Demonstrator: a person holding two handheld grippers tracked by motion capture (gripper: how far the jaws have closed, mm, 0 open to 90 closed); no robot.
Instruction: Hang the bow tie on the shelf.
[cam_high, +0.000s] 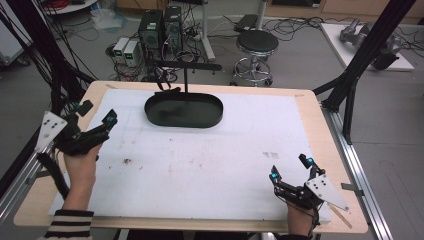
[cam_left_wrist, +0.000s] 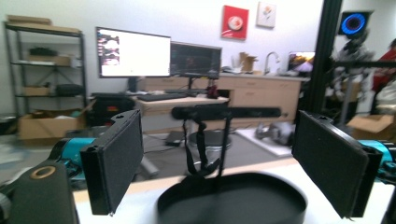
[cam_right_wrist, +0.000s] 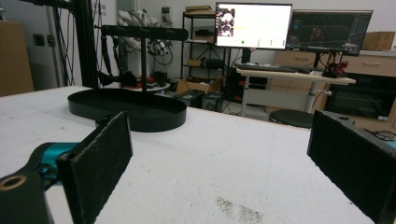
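A black oval tray (cam_high: 170, 113) sits at the far middle of the white board, and a thin post rises from it to a black crossbar (cam_high: 187, 66). A black strap (cam_left_wrist: 201, 151) hangs from that crossbar (cam_left_wrist: 226, 112). My left gripper (cam_high: 98, 112) is held at the board's left edge, open and empty, pointing toward the tray (cam_left_wrist: 233, 200). In the left gripper view its jaws stand wide apart with the tray and post between them, farther off. My right gripper (cam_high: 290, 167) rests near the front right corner, open, nothing between its pads (cam_right_wrist: 100, 161). The tray (cam_right_wrist: 140, 119) lies far ahead of it.
The white board (cam_high: 210, 160) covers a wooden table (cam_high: 320, 130) and has dark specks (cam_high: 127, 161) at the left. Black frame struts (cam_high: 350, 85) stand by the right edge. A stool (cam_high: 256, 44) and computer towers (cam_high: 160, 27) stand on the floor beyond.
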